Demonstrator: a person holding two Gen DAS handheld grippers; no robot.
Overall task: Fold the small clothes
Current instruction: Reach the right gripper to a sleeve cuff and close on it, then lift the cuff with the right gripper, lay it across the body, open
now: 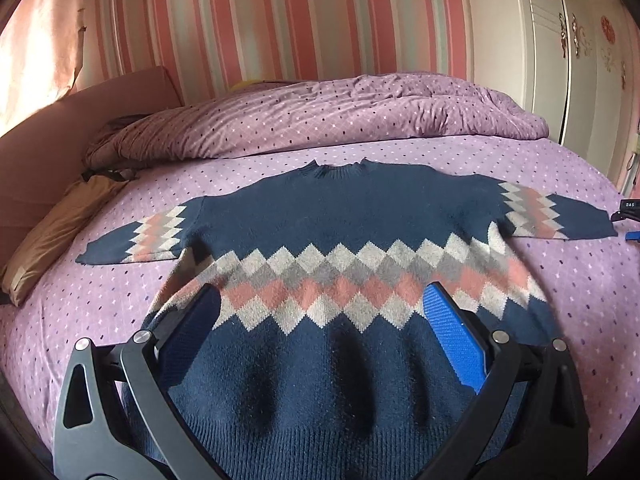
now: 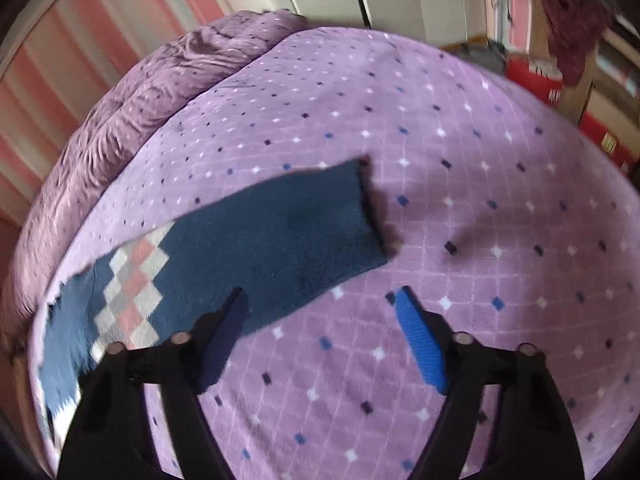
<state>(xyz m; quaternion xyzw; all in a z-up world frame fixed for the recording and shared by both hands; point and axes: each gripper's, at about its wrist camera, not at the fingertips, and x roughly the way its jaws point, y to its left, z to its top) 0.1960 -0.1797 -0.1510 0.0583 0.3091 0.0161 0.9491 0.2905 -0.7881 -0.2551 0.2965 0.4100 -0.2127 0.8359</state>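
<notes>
A navy sweater (image 1: pixel 328 216) with a band of white, grey and pink diamonds lies flat on the purple bed cover, both sleeves spread out. My left gripper (image 1: pixel 324 300) is open above its lower body, the blue pads wide apart and holding nothing. In the right wrist view the sweater's right sleeve (image 2: pixel 280 236) lies flat, its cuff pointing away. My right gripper (image 2: pixel 322 296) is open just above the bed, its left finger over the sleeve's near edge, its right finger over bare cover. The right gripper's tip (image 1: pixel 630 216) shows by the sleeve cuff in the left wrist view.
A rumpled purple quilt (image 1: pixel 320 116) lies behind the sweater. A tan pillow (image 1: pixel 56 236) sits at the left by a brown headboard (image 1: pixel 44 152). White wardrobe doors (image 1: pixel 560 40) stand at the right. Red boxes (image 2: pixel 560 88) sit beyond the bed's edge.
</notes>
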